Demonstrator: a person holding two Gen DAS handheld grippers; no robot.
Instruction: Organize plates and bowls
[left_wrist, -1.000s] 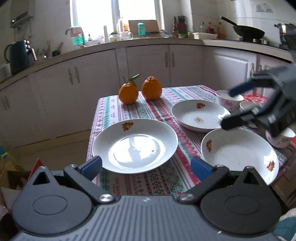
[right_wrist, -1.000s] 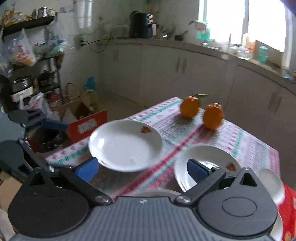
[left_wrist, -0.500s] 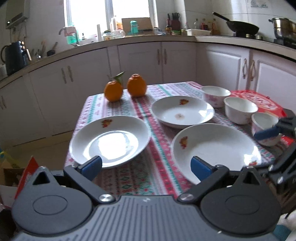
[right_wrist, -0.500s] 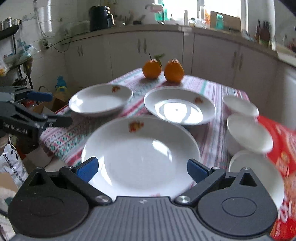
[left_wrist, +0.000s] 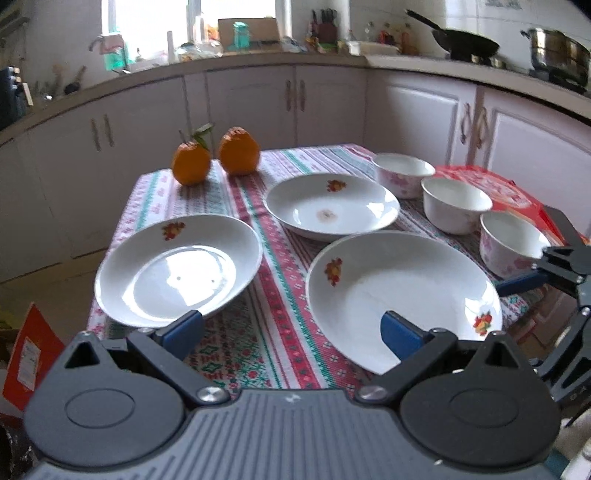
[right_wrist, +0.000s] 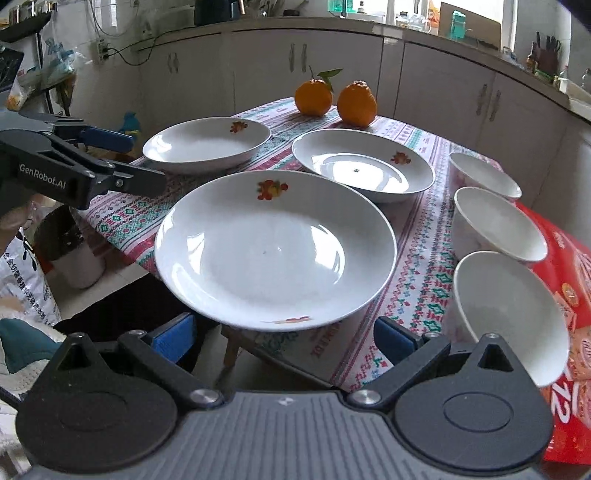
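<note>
Three white plates with a fruit print lie on the patterned tablecloth: a left plate (left_wrist: 177, 269) (right_wrist: 207, 144), a far plate (left_wrist: 332, 206) (right_wrist: 364, 164) and a near plate (left_wrist: 402, 295) (right_wrist: 275, 247). Three white bowls stand in a row at the right: far (left_wrist: 404, 173) (right_wrist: 484, 177), middle (left_wrist: 456, 203) (right_wrist: 498, 225) and near (left_wrist: 511, 242) (right_wrist: 509, 314). My left gripper (left_wrist: 291, 334) (right_wrist: 129, 158) is open and empty at the table's near edge. My right gripper (right_wrist: 284, 341) is open and empty, just short of the near plate's rim.
Two oranges (left_wrist: 216, 157) (right_wrist: 336, 99) sit at the table's far end. A red box (left_wrist: 495, 192) (right_wrist: 569, 295) lies under and beside the bowls at the right. Kitchen cabinets (left_wrist: 258, 107) and a cluttered counter run behind the table.
Both grippers have swung to face the table from its near edge. The right gripper has drawn closer to the near plate. Both stay open and empty.
</note>
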